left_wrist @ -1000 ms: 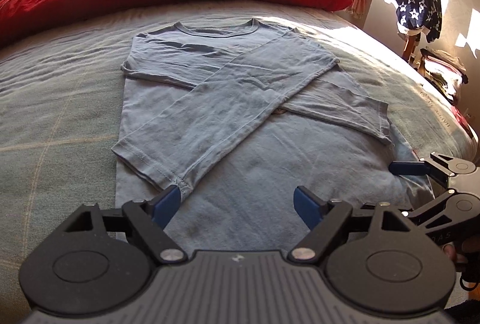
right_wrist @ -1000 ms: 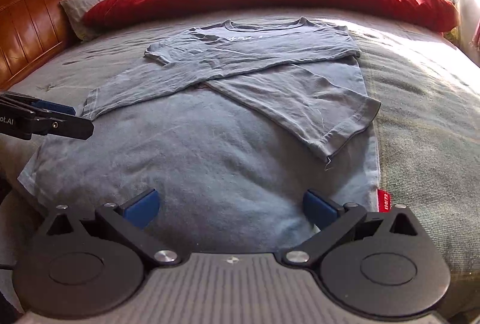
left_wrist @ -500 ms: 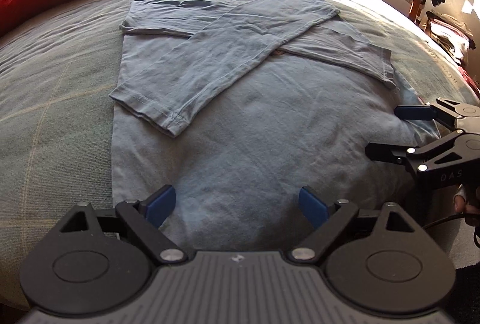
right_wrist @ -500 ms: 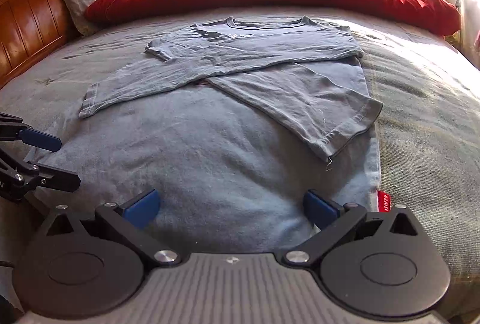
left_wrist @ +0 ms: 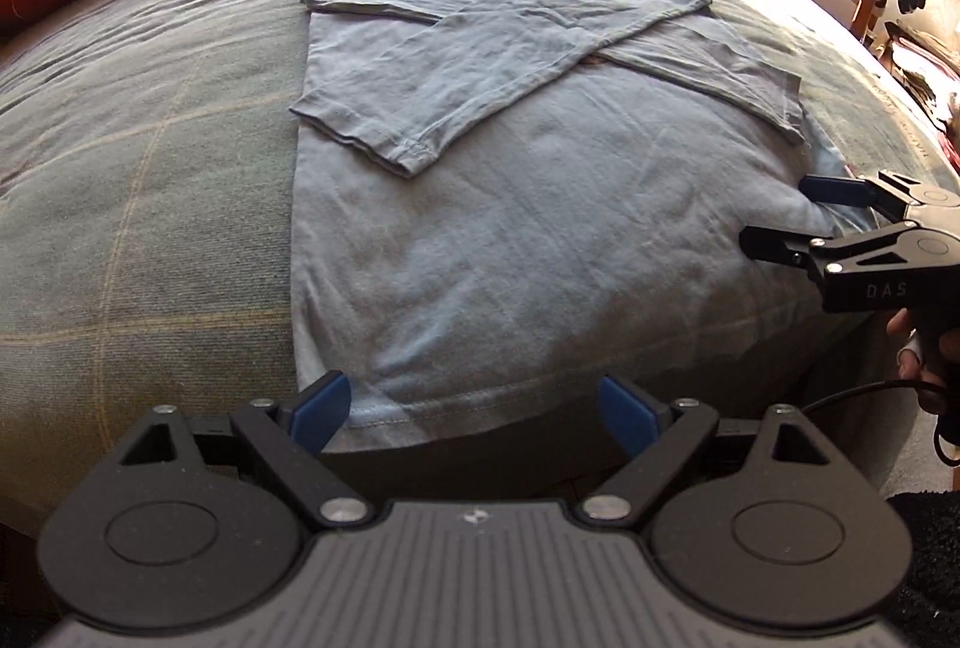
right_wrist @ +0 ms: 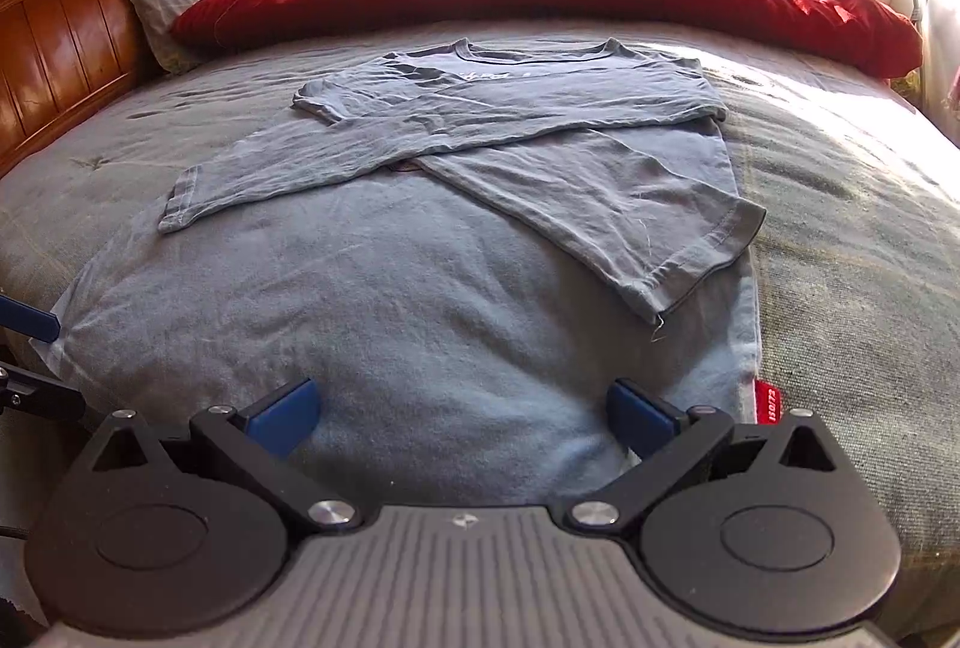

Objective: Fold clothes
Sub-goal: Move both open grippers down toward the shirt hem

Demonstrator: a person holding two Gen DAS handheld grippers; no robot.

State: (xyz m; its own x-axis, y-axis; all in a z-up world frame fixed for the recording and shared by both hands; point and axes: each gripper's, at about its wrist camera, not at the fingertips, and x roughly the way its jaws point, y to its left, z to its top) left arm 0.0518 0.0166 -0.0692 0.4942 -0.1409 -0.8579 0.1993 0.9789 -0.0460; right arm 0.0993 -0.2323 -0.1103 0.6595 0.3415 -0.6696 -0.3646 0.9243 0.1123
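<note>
With both sleeves crossed over its chest, the shirt (left_wrist: 510,240) lies flat mid-bed (left_wrist: 132,204), hem at the near edge. Left tongs (left_wrist: 474,405) and right tongs (right_wrist: 462,408) gape empty at the hem; the body, I judge, remains to fold.

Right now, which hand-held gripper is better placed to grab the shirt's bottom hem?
Neither clearly: the left hand-held gripper and the right are both open at the hem of the shirt, near opposite corners.
</note>
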